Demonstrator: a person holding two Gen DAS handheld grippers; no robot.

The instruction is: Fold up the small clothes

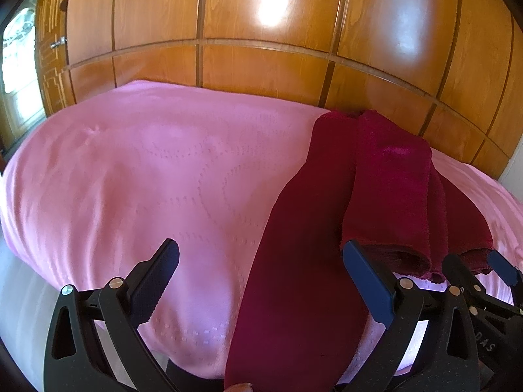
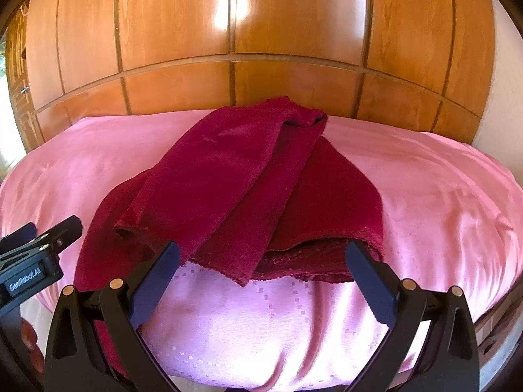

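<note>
Wood wardrobe panels (image 2: 261, 32) fill the top of both views, above a bed under a pink cover (image 2: 425, 179). On it lies the garment (image 2: 228, 179), a dark red fleecy piece: centre of frame in the right wrist view, right of centre in the left wrist view (image 1: 304, 245). One part is laid diagonally over the rest, and a long strip runs down off the near bed edge at lower left of the right view.

Left gripper (image 1: 261, 281) is spread wide and grips nothing; the strip passes between its fingers, though contact is unclear. Right gripper (image 2: 261, 274) is likewise wide open and empty, its tips right at the raw hem (image 2: 294, 261).

By its look the cloth is soft, light and limp, likely to sag and drag on the smooth cover. I would pinch it at the hem corners, through all layers.

Which garment it is cannot be told; the hanging end runs out of frame at the bottom, and the layers under the top flap are hidden.
</note>
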